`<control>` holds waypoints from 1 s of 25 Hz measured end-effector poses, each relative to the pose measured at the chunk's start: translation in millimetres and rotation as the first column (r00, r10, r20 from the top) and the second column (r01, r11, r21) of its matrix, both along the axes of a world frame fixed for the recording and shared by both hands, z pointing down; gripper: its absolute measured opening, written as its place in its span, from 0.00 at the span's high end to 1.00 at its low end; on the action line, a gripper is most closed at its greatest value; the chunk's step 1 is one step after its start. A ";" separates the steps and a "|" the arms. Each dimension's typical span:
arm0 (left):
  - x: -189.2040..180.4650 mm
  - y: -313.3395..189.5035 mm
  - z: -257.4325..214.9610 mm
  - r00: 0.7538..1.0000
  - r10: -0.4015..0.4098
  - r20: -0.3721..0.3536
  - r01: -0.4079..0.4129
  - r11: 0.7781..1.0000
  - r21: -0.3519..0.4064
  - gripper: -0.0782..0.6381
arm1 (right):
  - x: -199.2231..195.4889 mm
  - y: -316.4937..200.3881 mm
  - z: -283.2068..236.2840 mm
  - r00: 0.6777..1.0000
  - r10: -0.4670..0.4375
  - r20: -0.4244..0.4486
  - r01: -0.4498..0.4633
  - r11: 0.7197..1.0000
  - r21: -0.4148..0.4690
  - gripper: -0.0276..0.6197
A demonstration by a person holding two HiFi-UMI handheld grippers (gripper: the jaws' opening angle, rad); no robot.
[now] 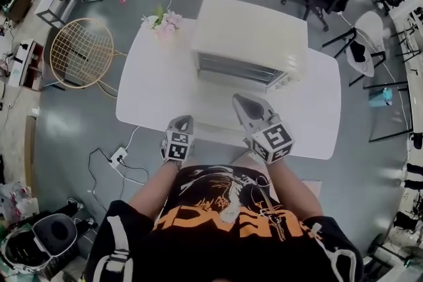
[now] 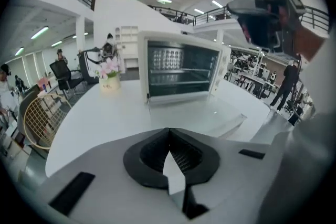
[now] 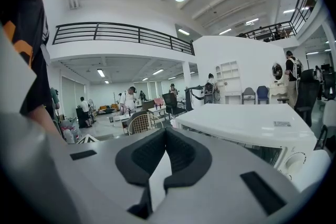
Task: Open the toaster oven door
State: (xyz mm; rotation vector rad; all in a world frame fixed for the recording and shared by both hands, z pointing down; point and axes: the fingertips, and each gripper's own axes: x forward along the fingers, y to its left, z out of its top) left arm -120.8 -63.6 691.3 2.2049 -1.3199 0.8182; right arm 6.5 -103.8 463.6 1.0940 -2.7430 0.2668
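We see the oven [image 1: 251,36] at the back of the white surface [image 1: 155,92], its door [image 2: 202,115] folded down flat in front. The left claw [image 2: 169,132], at the near edge, and the right claw [image 3: 165,131], before the oven, are both closed and empty. Flowers [image 1: 162,21] stand left of the oven.

toaster oven [image 1: 250,43] on table [image 1: 158,96], flowers [image 1: 162,22] at left

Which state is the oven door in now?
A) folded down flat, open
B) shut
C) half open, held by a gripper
A: the door lies flat in front of the oven, and the racks inside show.
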 end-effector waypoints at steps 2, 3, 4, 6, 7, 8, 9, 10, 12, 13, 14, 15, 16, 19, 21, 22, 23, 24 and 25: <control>8.2 -10.2 -29.3 1.000 0.004 -0.030 -0.001 0.998 0.070 0.86 | -0.9 -1.0 -0.4 1.000 -0.005 0.000 0.005 1.000 0.001 0.94; 13.1 -14.9 -42.8 0.999 0.013 -0.041 -0.008 0.994 0.107 0.86 | -1.2 -1.7 -1.1 1.000 -0.007 0.000 0.007 1.000 0.002 0.94; 18.2 -19.0 -55.8 0.998 0.026 -0.050 -0.018 0.989 0.146 0.86 | -1.6 -2.5 -2.2 1.000 -0.008 0.000 0.008 1.000 0.004 0.94; 26.5 -25.3 -81.5 0.996 0.048 -0.072 -0.031 0.975 0.219 0.86 | -2.5 -4.3 -4.8 1.000 -0.010 0.002 0.010 1.000 0.008 0.94; 29.4 -28.2 -94.8 0.995 0.053 -0.090 -0.029 0.968 0.250 0.86 | -2.9 -5.2 -6.1 1.000 -0.011 0.002 0.011 1.000 0.010 0.94; 31.7 -31.2 -108.7 0.992 0.056 -0.111 -0.023 0.960 0.280 0.86 | -3.0 -6.2 -7.3 1.000 -0.011 0.002 0.011 1.000 0.012 0.94; 33.4 -34.3 -123.1 0.989 0.061 -0.134 -0.016 0.951 0.310 0.86 | -2.9 -7.0 -8.6 1.000 -0.011 0.002 0.011 1.000 0.013 0.94; 34.7 -37.3 -137.9 0.986 0.067 -0.155 -0.011 0.941 0.339 0.86 | -2.5 -7.5 -10.0 1.000 -0.009 0.003 0.009 1.000 0.015 0.94; 36.5 -42.5 -167.4 0.978 0.087 -0.190 -0.004 0.919 0.395 0.86 | -0.7 -7.1 -13.7 1.000 -0.003 0.008 0.002 1.000 0.022 0.94; 37.3 -44.8 -182.1 0.974 0.097 -0.207 -0.001 0.907 0.420 0.86 | 0.8 -6.7 -16.3 1.000 0.002 0.012 -0.003 1.000 0.027 0.94; 38.5 -46.8 -196.6 0.968 0.108 -0.225 0.003 0.897 0.441 0.86 | 2.5 -6.3 -19.0 1.000 0.008 0.017 -0.009 0.999 0.032 0.94; 40.1 -48.1 -210.4 0.962 0.121 -0.245 0.005 0.889 0.458 0.86 | 4.2 -6.0 -21.6 1.000 0.014 0.021 -0.015 0.999 0.038 0.94; 42.2 -48.7 -223.1 0.954 0.137 -0.265 0.005 0.881 0.473 0.86 | 5.7 -5.6 -24.0 0.999 0.020 0.025 -0.021 0.999 0.043 0.94; 50.1 -44.7 -256.1 0.935 0.193 -0.299 -0.011 0.854 0.520 0.86 | 10.5 -2.7 -31.2 0.999 0.038 0.039 -0.040 0.998 0.057 0.94; 57.9 -39.1 -273.3 0.927 0.227 -0.300 -0.027 0.835 0.550 0.86 | 16.1 1.0 -36.9 0.998 0.048 0.050 -0.051 0.996 0.068 0.94; 61.8 -36.8 -280.2 0.924 0.242 -0.297 -0.036 0.826 0.562 0.86 | 19.1 2.9 -39.5 0.997 0.053 0.054 -0.057 0.996 0.074 0.94; 65.2 -35.2 -285.9 0.921 0.256 -0.293 -0.045 0.818 0.573 0.86 | 21.8 4.3 -41.8 0.997 0.058 0.058 -0.063 0.995 0.079 0.94; 67.8 -34.4 -290.4 0.919 0.268 -0.289 -0.053 0.811 0.583 0.86 | 24.1 5.1 -43.9 0.996 0.064 0.060 -0.069 0.994 0.085 0.94; 69.5 -34.2 -293.5 0.917 0.279 -0.286 -0.060 0.804 0.591 0.86 | 26.1 5.6 -45.9 0.995 0.073 0.062 -0.079 0.993 0.093 0.94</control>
